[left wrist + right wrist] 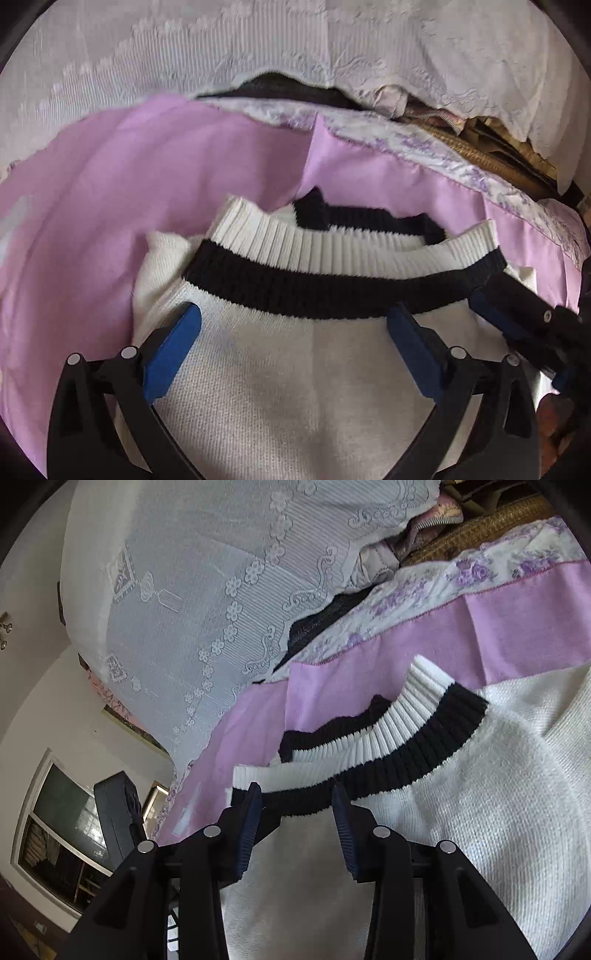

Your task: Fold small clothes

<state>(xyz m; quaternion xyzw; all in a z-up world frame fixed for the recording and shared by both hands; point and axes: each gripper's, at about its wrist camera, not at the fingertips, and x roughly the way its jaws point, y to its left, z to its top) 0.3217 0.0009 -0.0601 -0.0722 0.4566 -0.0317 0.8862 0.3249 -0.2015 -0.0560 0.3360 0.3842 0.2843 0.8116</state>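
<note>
A white knit garment (280, 369) with a ribbed white-and-black band (332, 269) lies on a pink sheet (147, 166) bordered with a purple floral print. In the left wrist view the left gripper (293, 321) hangs over the white knit just below the black stripe, its blue pads spread wide with nothing pinched between them; at the right edge of that view the right gripper (495, 306) shows reaching in at the band's end. The right wrist view adds what the other lacks: a lace-covered cushion (207, 590) seen whole, a woven basket (491, 524), a window (59, 834) and a dark object beside it. There the right gripper (295, 801) has its jaws partly apart, the black edge of the band lying between the tips, but whether the pads press on it cannot be told. The ribbed band runs crosswise in front of the left gripper, its long axis side to side, with the knit body spreading toward the cameras.
</note>
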